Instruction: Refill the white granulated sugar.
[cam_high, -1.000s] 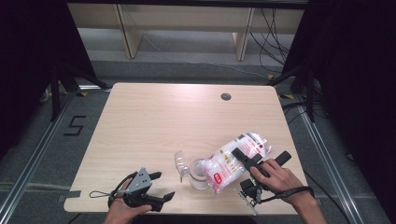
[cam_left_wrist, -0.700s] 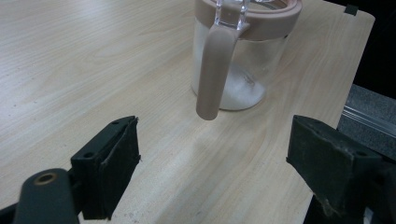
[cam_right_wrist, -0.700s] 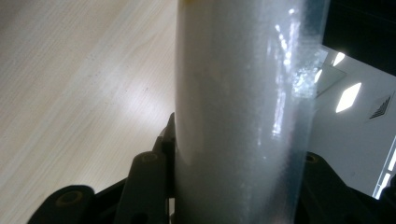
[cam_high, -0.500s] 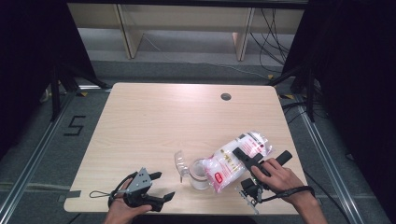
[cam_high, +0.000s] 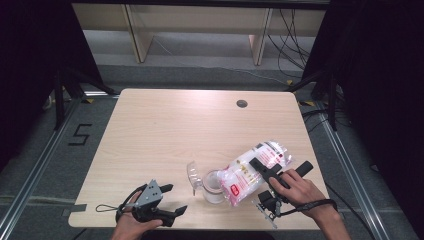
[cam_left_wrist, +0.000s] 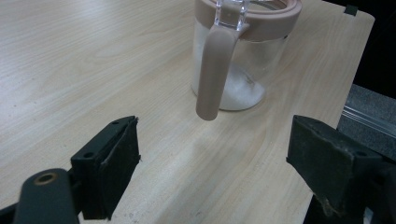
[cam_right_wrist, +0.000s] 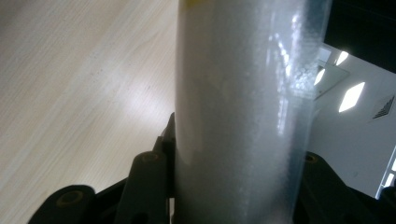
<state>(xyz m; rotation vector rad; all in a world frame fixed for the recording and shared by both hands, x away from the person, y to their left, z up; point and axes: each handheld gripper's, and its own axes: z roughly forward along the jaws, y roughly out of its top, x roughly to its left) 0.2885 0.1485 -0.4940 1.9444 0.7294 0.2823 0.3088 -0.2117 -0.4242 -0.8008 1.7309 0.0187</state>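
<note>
A clear plastic bag of white grains (cam_high: 250, 172) with a red and white label lies tilted, its lower end over a glass jar (cam_high: 213, 187). My right gripper (cam_high: 261, 171) is shut on the bag near its middle; in the right gripper view the bag (cam_right_wrist: 238, 107) stands between the jaws. The jar (cam_left_wrist: 236, 70) has a pink rim, a pink hanging clasp (cam_left_wrist: 212, 70) and some white grains at its bottom. Its clear lid (cam_high: 192, 175) is flipped open to the left. My left gripper (cam_high: 175, 198) rests near the table's front edge, open, aimed at the jar with nothing between its fingers (cam_left_wrist: 114, 163).
The wooden table (cam_high: 175, 125) has a round cable hole (cam_high: 242, 103) at the back right. The jar stands close to the front edge. A floor marking "5" (cam_high: 80, 135) lies left of the table, and dark curtains hang on both sides.
</note>
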